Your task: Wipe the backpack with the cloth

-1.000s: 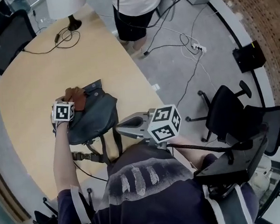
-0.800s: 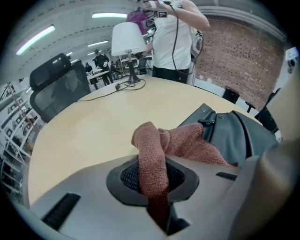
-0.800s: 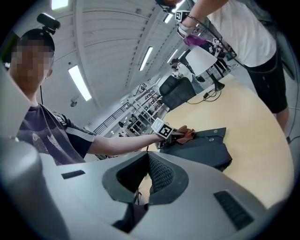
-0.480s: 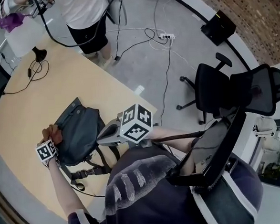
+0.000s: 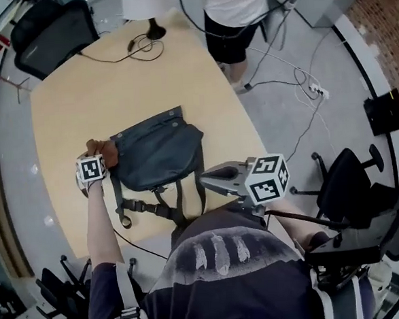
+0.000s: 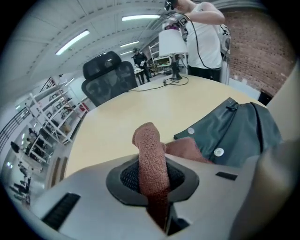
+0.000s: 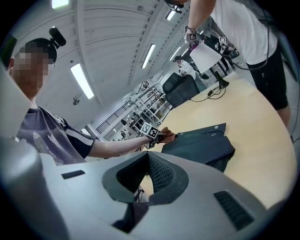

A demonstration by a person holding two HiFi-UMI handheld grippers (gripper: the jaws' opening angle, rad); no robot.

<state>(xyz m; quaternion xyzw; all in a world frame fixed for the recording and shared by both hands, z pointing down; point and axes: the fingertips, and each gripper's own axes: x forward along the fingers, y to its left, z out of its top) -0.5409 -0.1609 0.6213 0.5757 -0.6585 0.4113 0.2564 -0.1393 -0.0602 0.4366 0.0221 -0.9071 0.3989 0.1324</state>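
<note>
A dark grey backpack (image 5: 159,153) lies flat on the tan table (image 5: 66,110), straps toward me. A rust-brown cloth (image 5: 104,151) rests against its left flap corner. My left gripper (image 5: 98,159) is shut on that cloth; in the left gripper view the cloth (image 6: 152,161) stands pinched between the jaws, with the backpack (image 6: 234,133) to the right. My right gripper (image 5: 211,178) hovers beside the backpack's right side, near the table edge, jaws together and empty. The right gripper view shows the backpack (image 7: 201,145) and the cloth (image 7: 168,137) from afar.
A lamp base with its cord (image 5: 151,35) stands at the table's far edge. A person in a white shirt (image 5: 237,9) stands beyond it. A black chair (image 5: 47,33) is at the far left, more chairs (image 5: 351,186) at the right. Cables (image 5: 296,80) cross the floor.
The head view has swung round. My left gripper still holds the cloth at the backpack's left flap corner. The right gripper stays raised beside the bag.
</note>
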